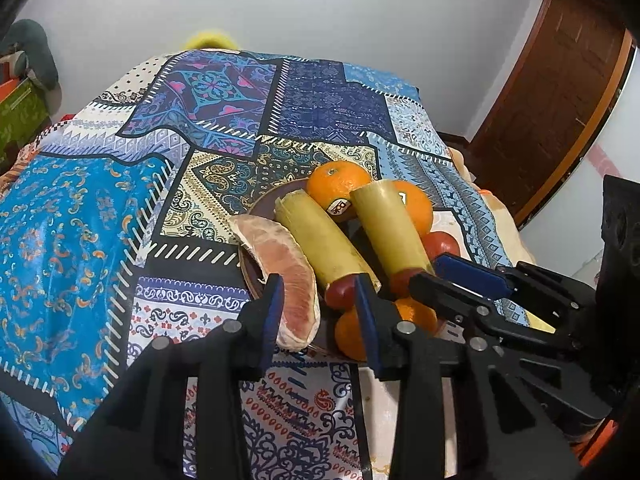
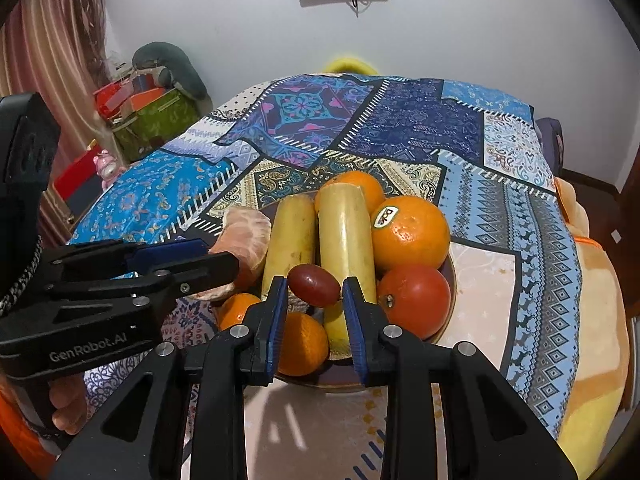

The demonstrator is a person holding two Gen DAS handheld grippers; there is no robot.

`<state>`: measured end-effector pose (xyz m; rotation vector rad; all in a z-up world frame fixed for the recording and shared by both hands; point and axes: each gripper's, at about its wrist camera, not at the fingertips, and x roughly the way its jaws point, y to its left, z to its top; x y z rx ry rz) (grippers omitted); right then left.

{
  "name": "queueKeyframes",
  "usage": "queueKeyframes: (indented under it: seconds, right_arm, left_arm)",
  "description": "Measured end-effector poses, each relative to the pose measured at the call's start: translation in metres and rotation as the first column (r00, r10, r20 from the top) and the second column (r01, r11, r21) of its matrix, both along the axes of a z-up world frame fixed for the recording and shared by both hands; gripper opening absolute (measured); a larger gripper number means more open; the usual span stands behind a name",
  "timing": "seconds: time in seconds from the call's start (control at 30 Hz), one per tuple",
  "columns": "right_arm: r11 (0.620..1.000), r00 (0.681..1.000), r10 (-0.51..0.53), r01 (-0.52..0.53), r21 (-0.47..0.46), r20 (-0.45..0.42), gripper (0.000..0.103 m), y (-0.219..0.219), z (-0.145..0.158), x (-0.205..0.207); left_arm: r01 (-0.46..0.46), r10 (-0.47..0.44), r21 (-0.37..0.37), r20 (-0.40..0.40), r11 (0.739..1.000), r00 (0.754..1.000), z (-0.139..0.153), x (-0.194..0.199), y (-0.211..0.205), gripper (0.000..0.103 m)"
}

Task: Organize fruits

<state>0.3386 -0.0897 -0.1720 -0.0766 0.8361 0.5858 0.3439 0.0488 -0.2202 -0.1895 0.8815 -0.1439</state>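
Note:
A brown plate (image 2: 451,280) holds several fruits: two peeled banana pieces (image 2: 346,236) (image 1: 328,236), large oranges (image 2: 410,232) (image 1: 338,184), a red tomato (image 2: 416,298), small oranges (image 2: 302,344) and a pink pomelo wedge (image 1: 288,272) (image 2: 244,240). My right gripper (image 2: 314,288) has its jaws on either side of a small dark-red fruit (image 2: 314,290) lying on the pile; contact is unclear. My left gripper (image 1: 318,286) is open, its fingers straddling the pomelo wedge's near end and a banana tip. Each gripper shows in the other's view (image 1: 452,276) (image 2: 192,256).
The plate sits on a patchwork blue tablecloth (image 1: 100,208). A wooden door (image 1: 560,92) stands at the right. Boxes and clutter (image 2: 148,108) lie at the far left. A yellow object (image 2: 348,66) shows beyond the table's far edge.

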Motion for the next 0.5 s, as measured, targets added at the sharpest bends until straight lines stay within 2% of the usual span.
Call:
queueKeyframes:
  seconds: [0.23, 0.4, 0.5]
  right_arm:
    - [1.000, 0.999, -0.012, 0.012, 0.001, 0.036, 0.029, -0.006, 0.016, -0.009]
    - [0.999, 0.995, -0.035, 0.034, 0.020, 0.093, 0.029, -0.017, 0.047, -0.026]
    - [0.998, 0.989, -0.050, 0.045, 0.041, 0.139, 0.029, -0.026, 0.071, -0.042]
  left_arm:
    - [-0.016, 0.015, 0.011, 0.047, 1.000, 0.999, 0.023, -0.019, 0.003, 0.036]
    - [-0.025, 0.019, 0.056, 0.116, 0.998, 0.993, 0.057, -0.047, -0.001, 0.036]
    - [-0.036, 0.020, 0.082, 0.186, 0.996, 0.982, 0.087, -0.073, -0.007, 0.036]
